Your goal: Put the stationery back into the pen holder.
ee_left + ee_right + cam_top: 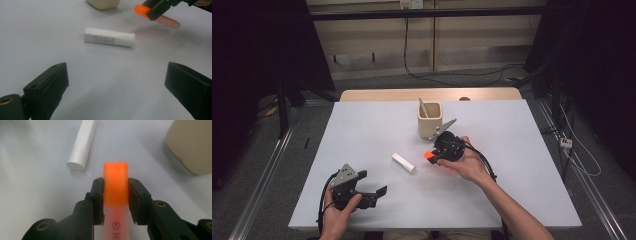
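Note:
My right gripper (pixel 435 154) is shut on an orange highlighter (pixel 115 180), its orange cap sticking out past the jaws and its pale body running back toward the camera. The highlighter (pixel 150 13) hangs just above the table. A white tube (pixel 404 163) lies flat on the white table between the grippers, and the tube (pixel 109 37) also lies ahead of my left gripper's jaws. My left gripper (pixel 374 187) rests low near the front left of the table, open, with nothing between its fingers (pixel 47 87). A beige cup (pixel 430 120) stands behind the right gripper.
The beige cup holds a grey stick-like item (pixel 423 107). The white table top (pixel 522 150) ends in a wooden strip (pixel 382 95) at the far side. Cables run over the floor beyond.

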`<state>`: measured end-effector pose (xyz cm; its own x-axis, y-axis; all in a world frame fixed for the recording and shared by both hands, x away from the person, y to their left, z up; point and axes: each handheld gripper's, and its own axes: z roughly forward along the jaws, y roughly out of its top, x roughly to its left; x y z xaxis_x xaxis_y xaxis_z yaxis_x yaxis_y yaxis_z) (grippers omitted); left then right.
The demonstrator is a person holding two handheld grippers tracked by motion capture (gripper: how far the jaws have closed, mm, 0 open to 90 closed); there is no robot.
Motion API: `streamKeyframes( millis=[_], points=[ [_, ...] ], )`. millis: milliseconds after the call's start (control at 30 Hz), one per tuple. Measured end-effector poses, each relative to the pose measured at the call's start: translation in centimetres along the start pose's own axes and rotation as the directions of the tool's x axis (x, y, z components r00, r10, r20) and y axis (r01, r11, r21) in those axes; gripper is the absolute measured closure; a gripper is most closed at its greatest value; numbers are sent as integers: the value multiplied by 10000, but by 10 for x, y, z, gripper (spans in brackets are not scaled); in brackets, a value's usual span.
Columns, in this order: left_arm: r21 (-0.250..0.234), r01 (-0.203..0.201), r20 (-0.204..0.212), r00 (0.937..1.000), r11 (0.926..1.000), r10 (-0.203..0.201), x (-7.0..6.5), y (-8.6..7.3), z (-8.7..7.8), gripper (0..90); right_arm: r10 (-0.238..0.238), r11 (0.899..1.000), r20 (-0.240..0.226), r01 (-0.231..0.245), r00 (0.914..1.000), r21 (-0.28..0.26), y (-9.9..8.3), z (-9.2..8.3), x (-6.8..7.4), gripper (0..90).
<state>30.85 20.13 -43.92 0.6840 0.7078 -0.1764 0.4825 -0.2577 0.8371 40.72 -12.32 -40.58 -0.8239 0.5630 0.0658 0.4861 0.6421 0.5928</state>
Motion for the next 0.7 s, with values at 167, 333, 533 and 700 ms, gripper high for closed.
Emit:
streamKeyframes(
  millis=[167,333,533,700],
  points=[
    [10,12,18,10000,10000,-12,-1,0,0,49,65,9968,269,-43,9996,-802,0,-11,-2,679],
    [21,-23,55,10000,10000,23,-2,0,1,49,108,9882,541,-24,9985,-1534,1,-19,-2,678],
    [-15,-47,29,10000,10000,47,-1,0,0,50,-23,9761,518,135,9987,-2167,1,-22,-1,678],
    [48,-40,34,10000,10000,40,-1,0,0,50,-45,9620,539,190,9985,-2724,3,-28,0,678]
  ],
)
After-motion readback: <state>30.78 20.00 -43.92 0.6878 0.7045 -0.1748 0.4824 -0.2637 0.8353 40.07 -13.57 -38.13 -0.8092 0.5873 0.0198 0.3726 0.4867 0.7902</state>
